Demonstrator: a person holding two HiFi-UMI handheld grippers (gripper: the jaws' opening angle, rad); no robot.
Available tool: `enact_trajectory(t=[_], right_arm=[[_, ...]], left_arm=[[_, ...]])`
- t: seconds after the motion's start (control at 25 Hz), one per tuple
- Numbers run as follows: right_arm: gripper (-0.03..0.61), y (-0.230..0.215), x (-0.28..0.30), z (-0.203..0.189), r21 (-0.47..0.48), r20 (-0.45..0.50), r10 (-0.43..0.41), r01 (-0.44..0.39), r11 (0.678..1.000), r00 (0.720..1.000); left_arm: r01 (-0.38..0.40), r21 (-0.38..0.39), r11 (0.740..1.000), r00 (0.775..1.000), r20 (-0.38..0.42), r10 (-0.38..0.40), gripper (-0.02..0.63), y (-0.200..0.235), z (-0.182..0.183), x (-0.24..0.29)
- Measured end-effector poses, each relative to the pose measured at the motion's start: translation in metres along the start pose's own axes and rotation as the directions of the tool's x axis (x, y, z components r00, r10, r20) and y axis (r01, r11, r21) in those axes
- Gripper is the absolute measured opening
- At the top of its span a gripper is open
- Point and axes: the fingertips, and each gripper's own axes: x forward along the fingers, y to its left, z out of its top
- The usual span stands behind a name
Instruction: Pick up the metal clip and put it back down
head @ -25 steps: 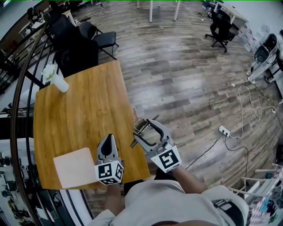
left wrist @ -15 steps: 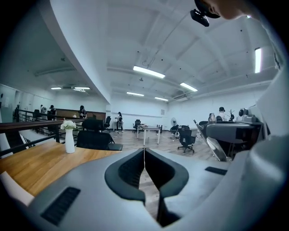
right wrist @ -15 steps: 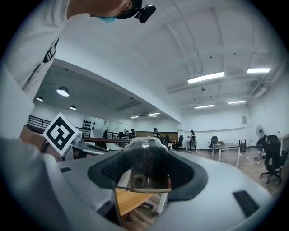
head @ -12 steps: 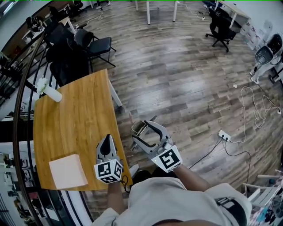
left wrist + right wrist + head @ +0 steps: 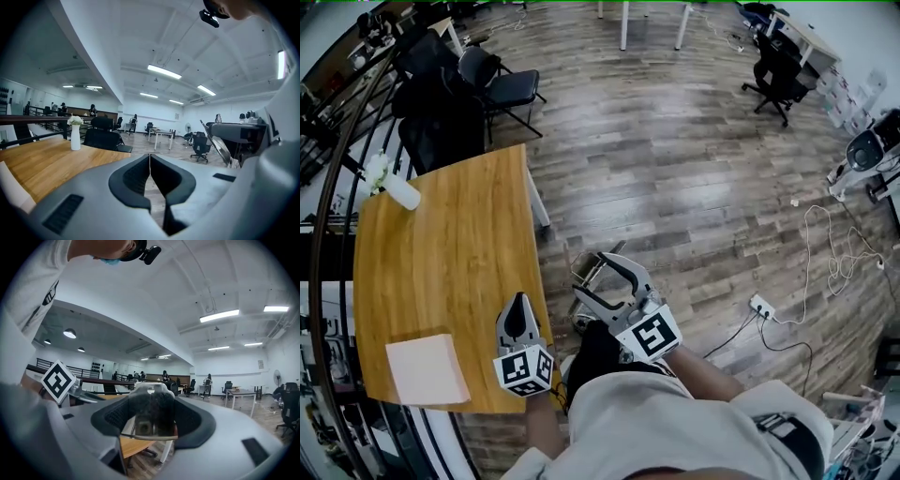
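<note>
My right gripper [image 5: 592, 274] is held off the table's right edge, above the wooden floor, and is shut on the metal clip [image 5: 602, 262]. In the right gripper view the clip [image 5: 146, 426] sits pinched between the dark pads [image 5: 117, 416], its flat metal edge showing below them. Over the table's near right corner, my left gripper [image 5: 517, 307] is shut with nothing in it. Seen in the left gripper view, its jaws meet in a thin line at the left gripper's tip [image 5: 150, 158].
The wooden table [image 5: 441, 253] lies at the left, with a white vase of flowers [image 5: 392, 186] at its far corner and a pale pad [image 5: 427, 367] at its near corner. Black chairs [image 5: 497, 84] stand beyond it. A power strip [image 5: 759, 306] and cables lie on the floor at the right.
The table has slid left and further from the right gripper in the view. Both grippers keep their pose, and the clip stays held.
</note>
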Motion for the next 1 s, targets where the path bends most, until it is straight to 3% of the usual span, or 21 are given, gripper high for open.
enact_trajectory(t=[0.12, 0.32, 0.52, 0.72, 1.0], right_arm=[[0.301, -0.017, 0.036, 0.005, -0.027, 0.005, 0.025, -0.025, 0.999, 1.0], [0.301, -0.029, 0.101, 0.017, -0.119, -0.01, 0.148, -0.148, 0.982, 0.989], [0.301, -0.022, 0.174, 0.032, -0.116, 0.02, 0.234, -0.231, 0.966, 0.972], [0.301, 0.014, 0.234, 0.034, -0.19, 0.018, 0.372, -0.362, 0.913, 0.928], [0.301, 0.042, 0.294, 0.033, -0.234, -0.025, 0.508, -0.499, 0.834, 0.861]], left_arm=[[-0.024, -0.025, 0.999, 0.999, 0.022, 0.025, 0.026, 0.022, 0.01, 0.027], [-0.088, -0.073, 0.993, 0.993, 0.069, 0.093, 0.026, 0.055, 0.033, 0.062], [-0.141, -0.142, 0.98, 0.986, 0.073, 0.153, 0.026, 0.104, 0.042, 0.08], [-0.258, -0.207, 0.944, 0.959, 0.063, 0.276, 0.026, 0.152, 0.032, 0.065], [-0.375, -0.249, 0.893, 0.916, 0.05, 0.398, 0.026, 0.185, 0.029, 0.048]])
